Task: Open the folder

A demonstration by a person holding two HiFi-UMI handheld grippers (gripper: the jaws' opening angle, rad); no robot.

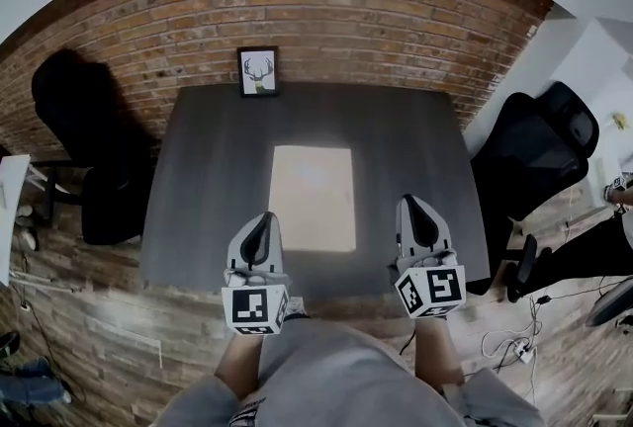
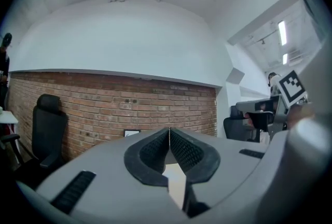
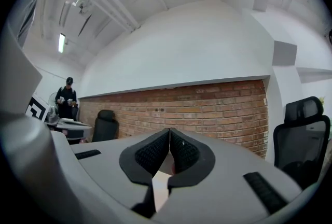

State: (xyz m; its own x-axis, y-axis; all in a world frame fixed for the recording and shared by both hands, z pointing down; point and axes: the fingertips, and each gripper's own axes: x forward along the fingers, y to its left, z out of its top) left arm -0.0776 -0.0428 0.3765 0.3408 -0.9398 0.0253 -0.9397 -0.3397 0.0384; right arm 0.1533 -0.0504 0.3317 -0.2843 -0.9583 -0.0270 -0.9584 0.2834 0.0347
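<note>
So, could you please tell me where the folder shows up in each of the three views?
Head view: folder at the table's centre.
Left gripper view: folder, pale patch below the shut fingers.
Right gripper view: folder, pale patch below the shut fingers.
Shared landmark: brick wall.

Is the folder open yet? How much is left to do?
Nothing is done yet: the folder lies closed, flat on the table. In hand: the left tool and right tool, both shut and empty, hover by its near end. Left: grip the cover and lift it.
</note>
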